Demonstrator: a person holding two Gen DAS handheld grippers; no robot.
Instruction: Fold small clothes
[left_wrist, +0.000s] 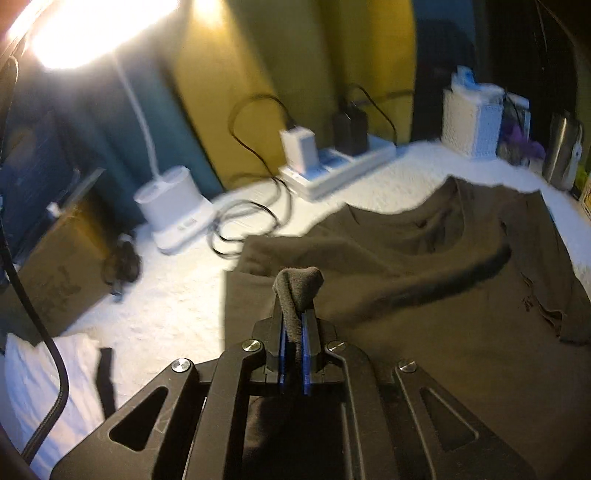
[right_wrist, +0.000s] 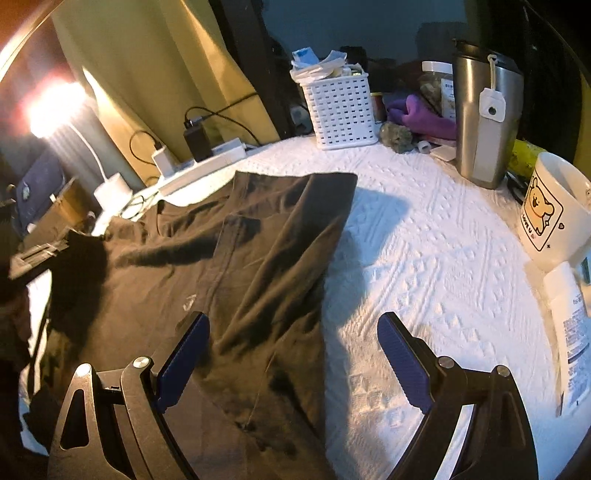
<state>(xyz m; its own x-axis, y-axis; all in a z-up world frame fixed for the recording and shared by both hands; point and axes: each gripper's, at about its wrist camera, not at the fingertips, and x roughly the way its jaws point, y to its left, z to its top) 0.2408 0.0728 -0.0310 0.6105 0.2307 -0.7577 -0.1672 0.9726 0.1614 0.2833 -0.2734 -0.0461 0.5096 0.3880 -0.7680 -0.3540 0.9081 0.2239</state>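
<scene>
Folding the left side: your left gripper (left_wrist: 294, 325) pinches the dark brown cotton T-shirt (left_wrist: 424, 295); carry that edge across while your right gripper (right_wrist: 291, 354) hangs spread.

The mug (right_wrist: 554, 214) is cut off at the right edge; the power strip (left_wrist: 332, 166) and lamp base (left_wrist: 173, 206) are blurred.

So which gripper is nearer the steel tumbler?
Right. The right gripper hangs open over the shirt's edge, with the tumbler just ahead to its right. The left gripper pinches cloth across the shirt, farther off.
</scene>
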